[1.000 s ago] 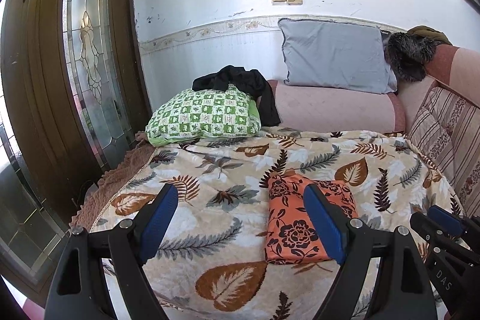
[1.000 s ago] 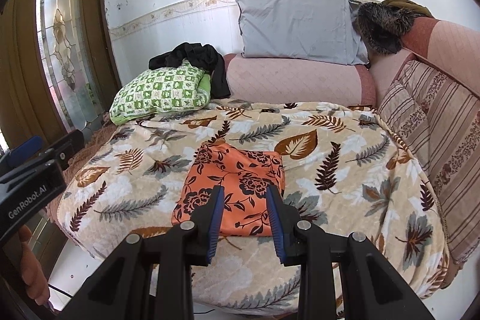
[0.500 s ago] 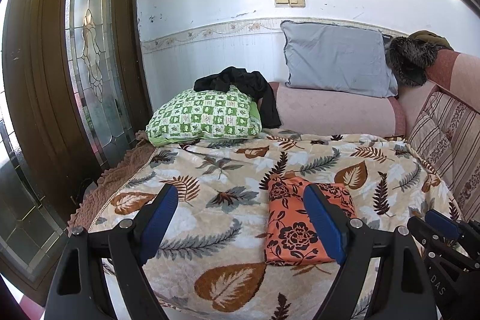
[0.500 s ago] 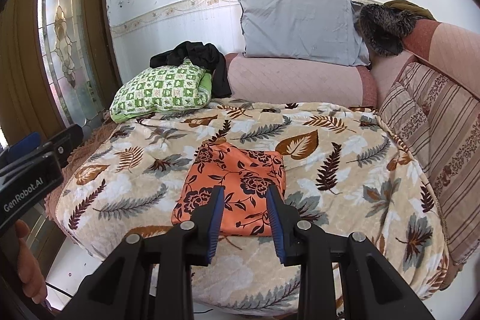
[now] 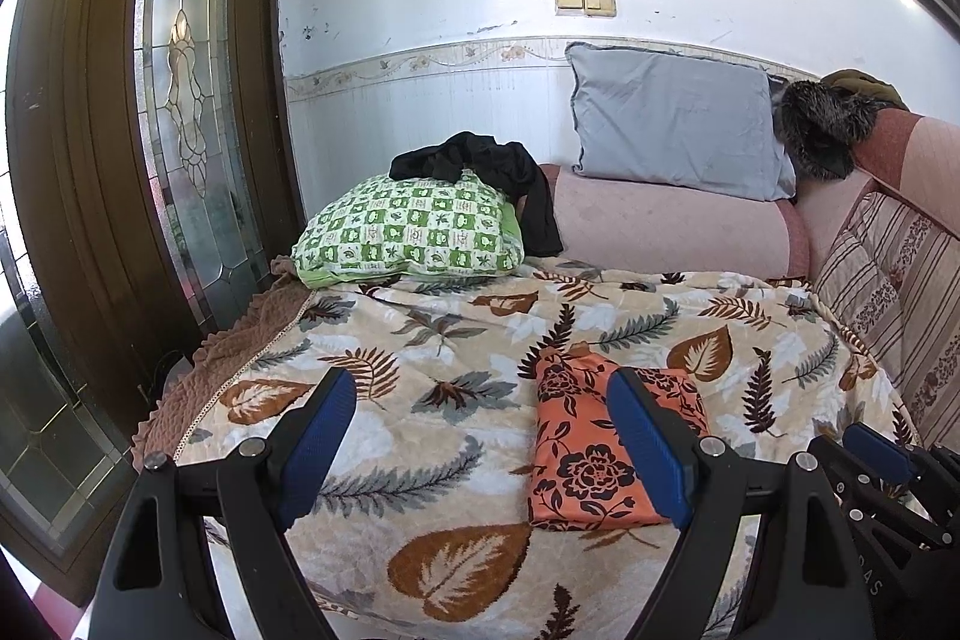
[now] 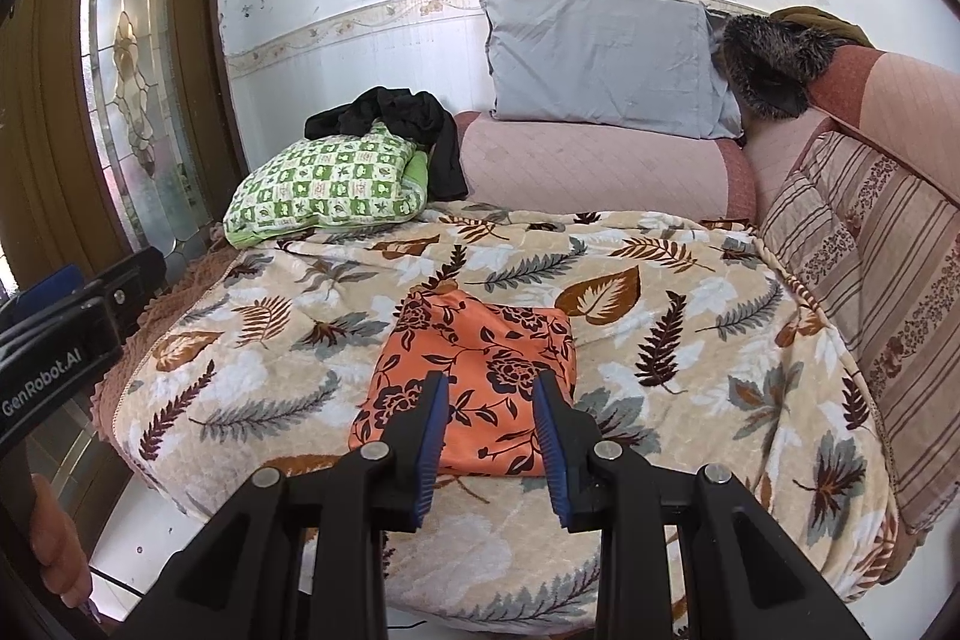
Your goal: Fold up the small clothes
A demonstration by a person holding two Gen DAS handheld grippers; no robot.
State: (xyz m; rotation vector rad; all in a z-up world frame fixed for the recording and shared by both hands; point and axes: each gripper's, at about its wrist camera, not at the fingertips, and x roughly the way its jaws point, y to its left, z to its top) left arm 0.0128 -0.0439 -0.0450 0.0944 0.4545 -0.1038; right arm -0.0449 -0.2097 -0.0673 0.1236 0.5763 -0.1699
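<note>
A folded orange cloth with dark flowers lies flat on the leaf-patterned blanket near its front edge; it also shows in the right wrist view. My left gripper is wide open and empty, held back from the bed, with the cloth behind its right finger. My right gripper is open with a narrower gap and empty, held short of the cloth's near edge. It also shows at the left wrist view's right edge.
A green checked pillow with a black garment on it lies at the back left. A grey pillow leans on the wall above a pink bolster. Striped sofa cushions line the right. A wooden glass door stands left.
Both grippers have drawn back slightly from the bed. The cloth has not moved and both grippers' openings are the same.
</note>
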